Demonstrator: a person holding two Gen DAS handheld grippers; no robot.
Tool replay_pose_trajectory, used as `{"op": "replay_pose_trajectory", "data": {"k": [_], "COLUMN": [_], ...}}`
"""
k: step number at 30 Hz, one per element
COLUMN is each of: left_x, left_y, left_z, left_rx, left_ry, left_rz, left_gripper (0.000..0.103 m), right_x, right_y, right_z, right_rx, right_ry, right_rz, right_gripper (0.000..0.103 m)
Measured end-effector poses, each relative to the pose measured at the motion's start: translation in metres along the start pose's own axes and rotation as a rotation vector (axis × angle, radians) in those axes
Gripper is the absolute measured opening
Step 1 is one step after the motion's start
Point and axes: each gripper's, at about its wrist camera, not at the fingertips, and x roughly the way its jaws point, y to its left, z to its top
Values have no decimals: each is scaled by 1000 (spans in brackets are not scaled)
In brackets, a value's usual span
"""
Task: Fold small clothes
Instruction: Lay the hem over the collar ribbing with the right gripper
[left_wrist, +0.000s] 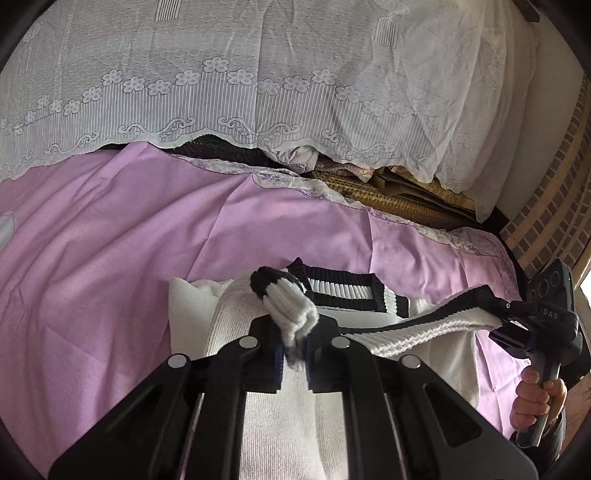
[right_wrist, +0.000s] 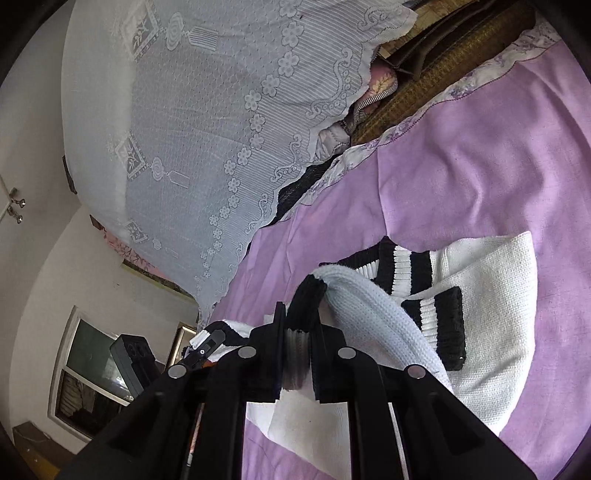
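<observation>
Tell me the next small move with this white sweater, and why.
Probably carry the gripped hem forward and lay it by the striped collar. Both the left gripper and right gripper have jaws clamped on the white sweater hem, lifted over its body on the purple sheet, fold unfinished.

Soft daylight, sharp pics, heavy fisheye bend w/ dark corners (both views)

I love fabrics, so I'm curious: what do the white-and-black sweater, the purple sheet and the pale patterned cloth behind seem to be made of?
The sweater looks like a chunky knit, perhaps cotton or acrylic: visible stitch rows, ribbed black-and-white bands. The purple sheet looks like smooth woven cotton or a blend, matte, with soft creases. The patterned cloth looks like thin lace, probably synthetic: open mesh with flower and scroll motifs and a scalloped edge.
</observation>
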Motion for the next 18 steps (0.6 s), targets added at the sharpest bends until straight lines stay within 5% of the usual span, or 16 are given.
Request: {"op": "replay_pose_trajectory", "data": {"k": [18], "left_x": [54], "left_y": [11], "left_z": [-13], "left_rx": [-29], "left_ry": [10], "left_rz": [21], "left_gripper": [7], "right_x": [28], "right_y": [-50], "right_z": [5], "right_rx": [73], "right_ry": [0], "right_rz": [-54], "right_gripper": [12]}}
